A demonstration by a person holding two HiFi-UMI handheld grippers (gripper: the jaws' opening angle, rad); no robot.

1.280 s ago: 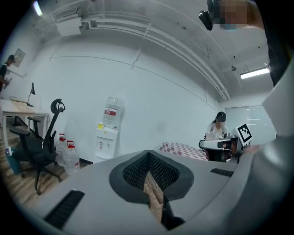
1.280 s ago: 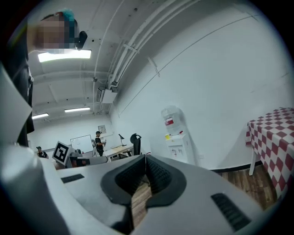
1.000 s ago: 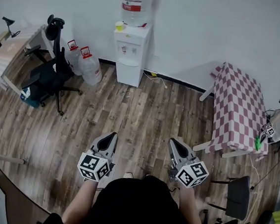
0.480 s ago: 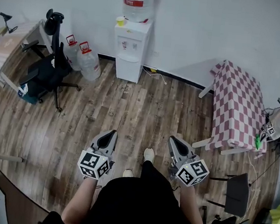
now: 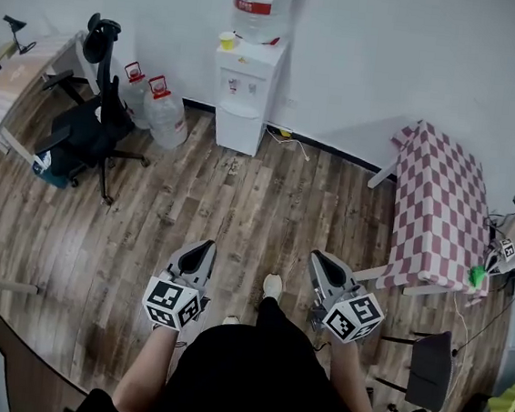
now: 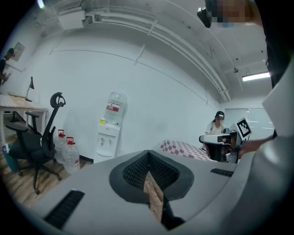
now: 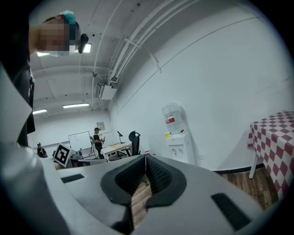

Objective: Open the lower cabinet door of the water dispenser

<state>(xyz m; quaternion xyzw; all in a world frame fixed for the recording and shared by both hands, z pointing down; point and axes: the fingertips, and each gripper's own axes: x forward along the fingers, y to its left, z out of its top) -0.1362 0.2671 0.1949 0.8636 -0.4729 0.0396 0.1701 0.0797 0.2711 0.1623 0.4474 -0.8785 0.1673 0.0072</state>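
Water dispenser [image 5: 244, 99] well beyond hand-held grippers [image 5: 205, 246] [image 5: 319, 256]

Black office chair [image 5: 89, 133] just beside two red-capped water jugs [image 5: 166, 118]; checked-cloth table [image 5: 440, 211] well apart across the wooden floor [image 5: 257, 210].

White shoe [image 5: 272, 285] newly forward on the floor [image 5: 239, 210], between left claw [image 5: 204, 246] and right claw [image 5: 318, 255], since 1 second ago.
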